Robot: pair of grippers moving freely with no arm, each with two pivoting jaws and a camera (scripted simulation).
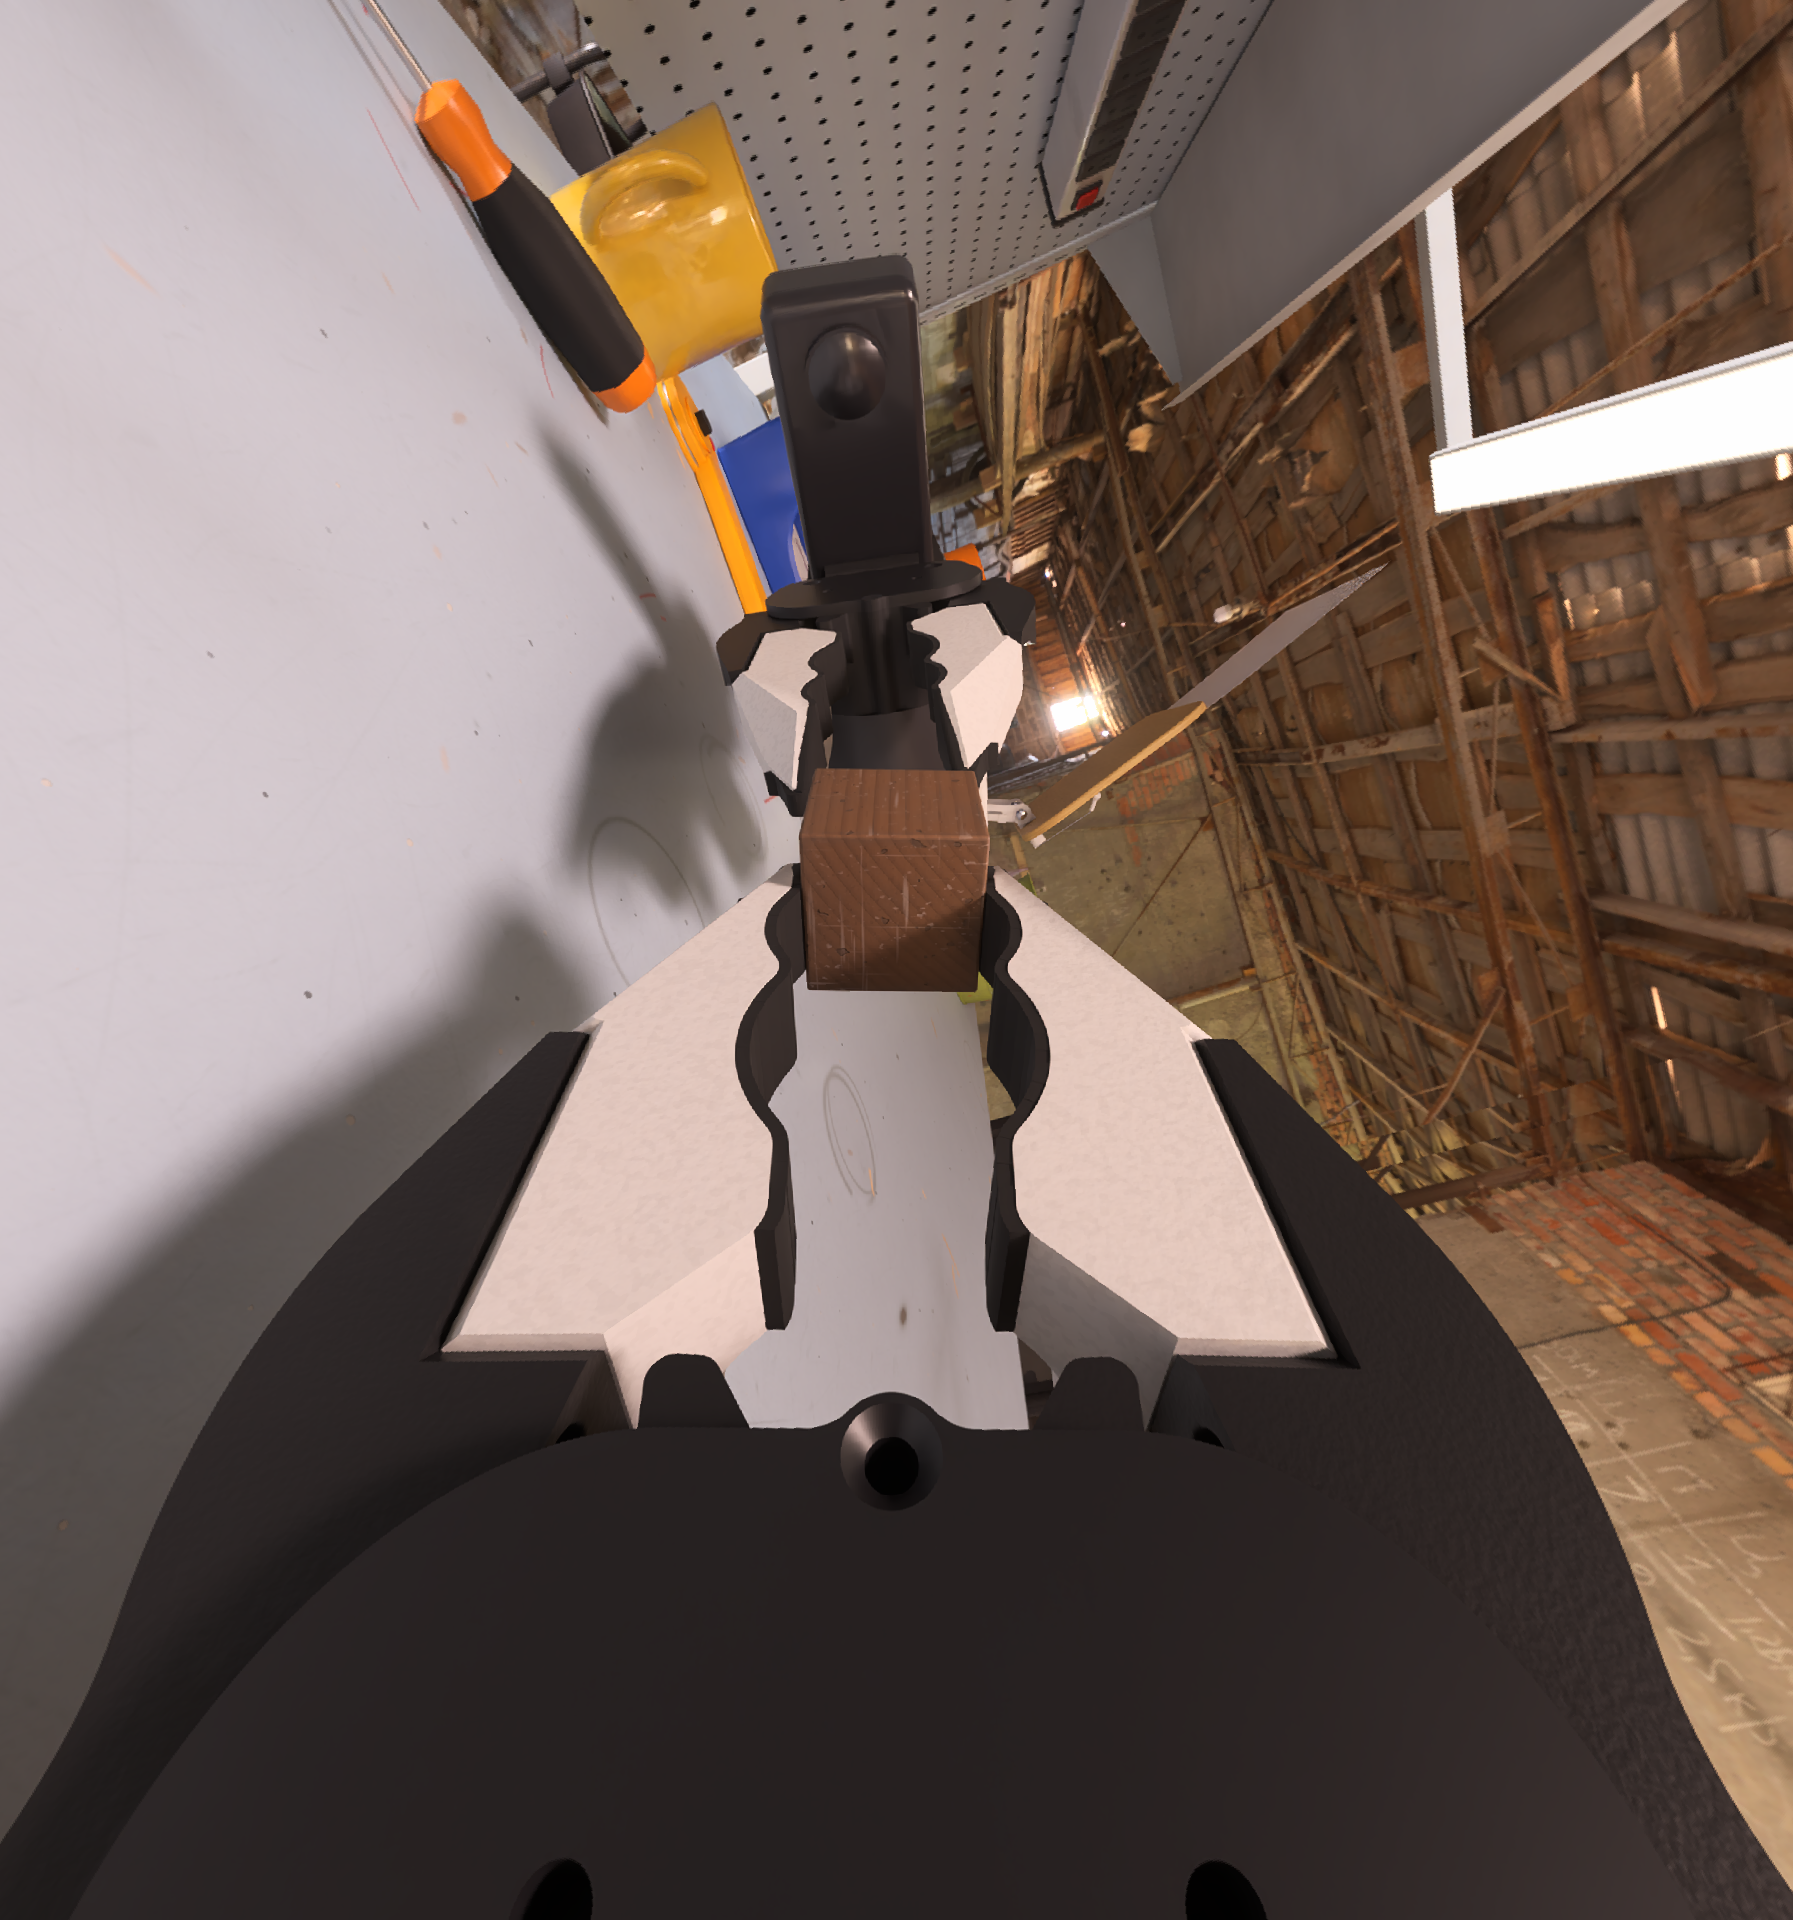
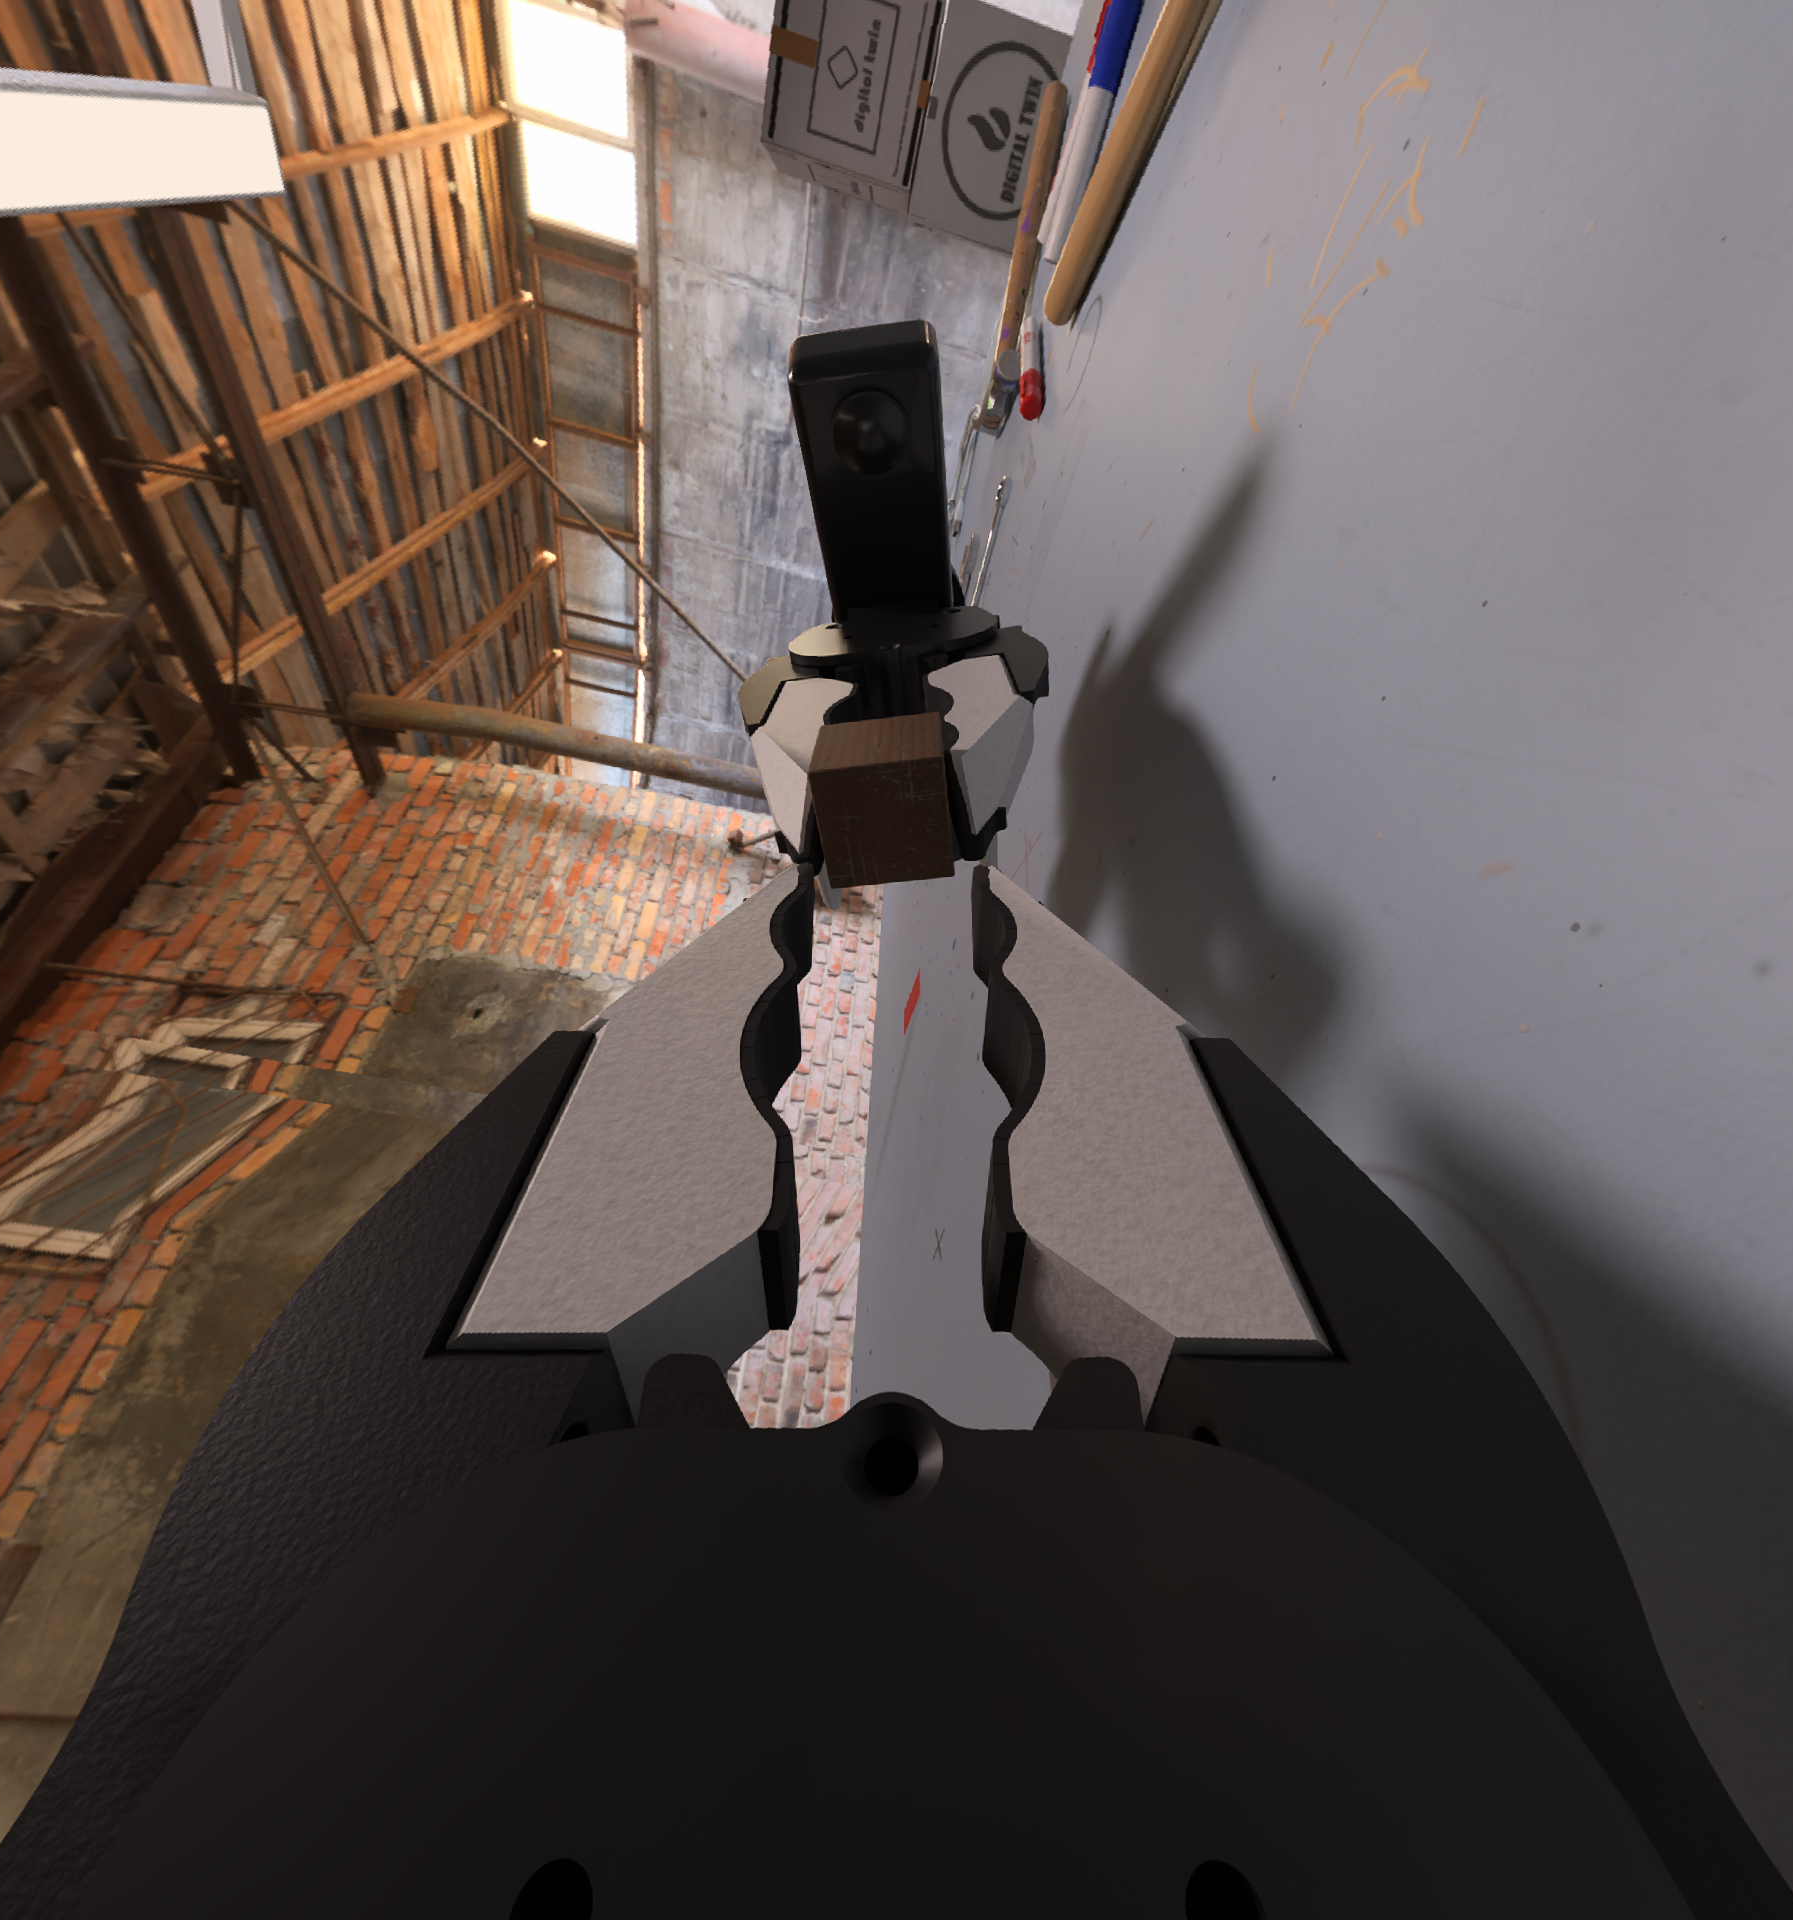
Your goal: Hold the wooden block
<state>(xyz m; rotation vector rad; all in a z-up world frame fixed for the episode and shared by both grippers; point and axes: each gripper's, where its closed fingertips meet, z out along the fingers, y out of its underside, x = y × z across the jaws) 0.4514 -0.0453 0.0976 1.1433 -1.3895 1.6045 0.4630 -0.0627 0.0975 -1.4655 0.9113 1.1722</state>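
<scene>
In the left wrist view, the left gripper (image 1: pixel 892 914) has its 2 fingers closed onto the wooden block (image 1: pixel 892 894), which sits clamped between the fingertips, raised off the grey table (image 1: pixel 196 727). Straight beyond the block, the right gripper (image 1: pixel 876 717) faces this way, its tips close behind the block. On the table farther off lie an orange-and-black screwdriver (image 1: pixel 539 249) and a yellow mug (image 1: pixel 674 229). In the right wrist view, the right gripper (image 2: pixel 887 883) has its fingers parted with nothing between them; the block (image 2: pixel 881 805) lies just past the fingertips, apart from them, gripped by the left gripper (image 2: pixel 887 800) opposite. 2 cardboard boxes (image 2: pixel 913 114) stand at the table's far end (image 2: pixel 1494 520).
</scene>
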